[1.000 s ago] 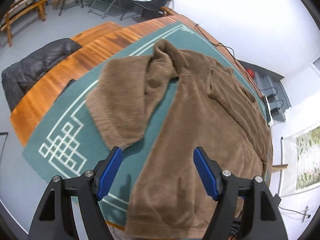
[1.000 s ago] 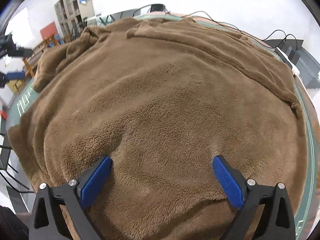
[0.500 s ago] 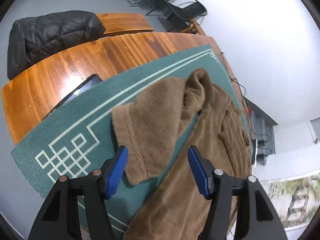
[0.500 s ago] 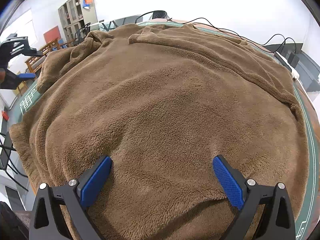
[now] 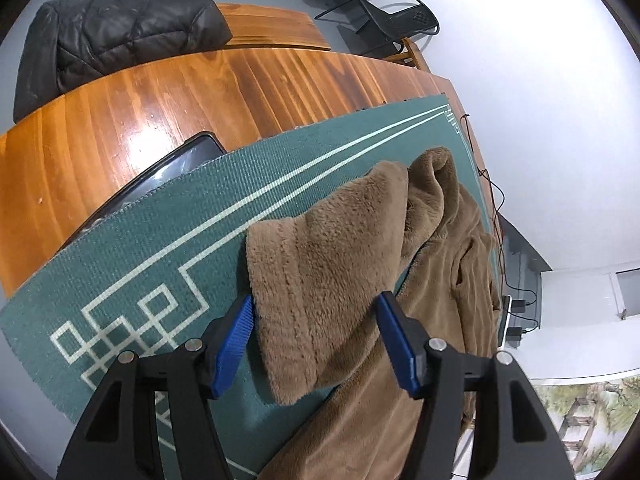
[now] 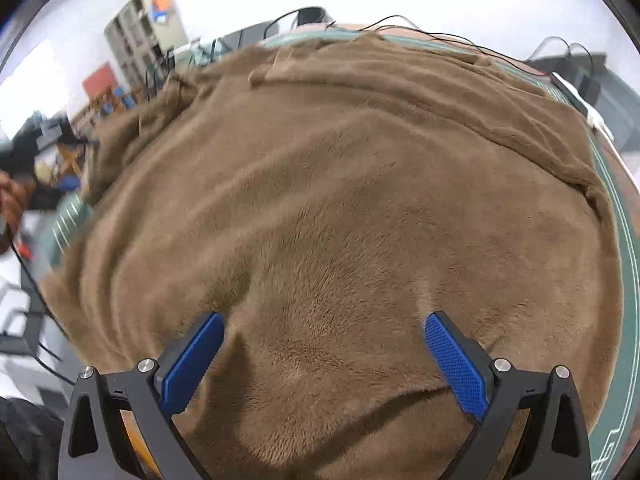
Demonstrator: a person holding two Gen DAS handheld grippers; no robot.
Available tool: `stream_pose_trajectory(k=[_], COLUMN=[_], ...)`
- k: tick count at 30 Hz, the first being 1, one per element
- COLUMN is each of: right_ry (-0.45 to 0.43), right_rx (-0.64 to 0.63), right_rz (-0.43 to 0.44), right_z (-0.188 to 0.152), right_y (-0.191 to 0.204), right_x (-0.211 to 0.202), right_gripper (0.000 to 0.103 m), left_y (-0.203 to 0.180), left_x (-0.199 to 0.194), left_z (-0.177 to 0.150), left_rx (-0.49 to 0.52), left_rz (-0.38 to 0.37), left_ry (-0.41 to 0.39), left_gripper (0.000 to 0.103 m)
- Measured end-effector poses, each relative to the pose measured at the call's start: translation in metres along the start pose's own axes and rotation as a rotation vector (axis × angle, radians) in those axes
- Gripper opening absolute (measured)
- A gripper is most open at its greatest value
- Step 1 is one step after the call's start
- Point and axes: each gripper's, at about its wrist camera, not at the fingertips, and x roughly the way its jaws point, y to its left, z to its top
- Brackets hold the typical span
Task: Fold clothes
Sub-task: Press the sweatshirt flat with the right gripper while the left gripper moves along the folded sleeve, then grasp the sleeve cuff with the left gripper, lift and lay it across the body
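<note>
A brown fleece garment (image 5: 452, 320) lies spread on a green patterned mat (image 5: 160, 240). One sleeve (image 5: 320, 264) is folded back toward me. My left gripper (image 5: 315, 302) hangs low over that sleeve's cuff end, its blue pads (image 5: 236, 336) on either side of it. The fabric between them is not squeezed. In the right wrist view the garment's body (image 6: 340, 200) fills the frame. My right gripper (image 6: 325, 317) stands wide open just above or on the fleece near its front hem, holding nothing.
The mat lies on a wooden table (image 5: 200, 92). A dark flat screen (image 5: 160, 176) pokes out from under its edge. A black jacket (image 5: 112, 32) is draped over a seat behind the table. Cables (image 5: 496, 200) run along the far side. A person's hand (image 6: 12, 196) shows at left.
My left gripper came down and closer to the folded sleeve while rolling, and its jaws narrowed; the cuff end now lies between the fingers. The right gripper stayed over the garment's body.
</note>
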Motion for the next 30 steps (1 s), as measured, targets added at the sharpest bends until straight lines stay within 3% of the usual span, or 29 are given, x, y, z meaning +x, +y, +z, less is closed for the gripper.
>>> stream_pose_trajectory(k=[3,4,6,11,12,13,18,23,30], right_ry=[-0.017,-0.013,-0.007,0.003,0.004,0.005,0.022,0.025,0.009], right_rx=[0.020,0.038,0.060,0.075,0.077,0.080,0.093,0.018,0.003], right_rz=[-0.037,-0.033,-0.027,-0.032,-0.030,-0.029,-0.033,-0.089,-0.113], right_z=[0.003,0.004,0.003,0.002,0.002,0.002,0.001,-0.003,-0.005], right_y=[-0.008,-0.011,-0.015,-0.019,-0.019,-0.020,-0.025,-0.015,-0.012], right_x=[-0.010,-0.012,-0.013,-0.012,-0.011,-0.011,0.000,0.006,0.008], right_gripper=[0.102,0.102,0.102,0.102,0.102,0.102,0.102,0.102,0.103], left_y=[0.003,0.003,-0.001,-0.010,-0.012,-0.015,-0.035,-0.057,-0.082], left_x=[0.004,0.005,0.006,-0.005,-0.012,-0.018,-0.074,-0.130,-0.156], left_z=[0.003,0.003,0.004,0.011,0.014,0.017,0.044,0.077,0.111], left_rx=[-0.023,-0.026,-0.011,-0.003,-0.002,-0.001,0.009,0.071,0.104], left_rz=[-0.030,-0.037,-0.030,-0.043,-0.048,-0.053,-0.103,-0.104,-0.084], left_ry=[0.010,0.008,0.011,-0.027,-0.042,-0.057,-0.186,-0.315,-0.373], left_gripper=[0.065,0.060,0.034,0.025,0.021,0.011,0.011,0.011,0.011])
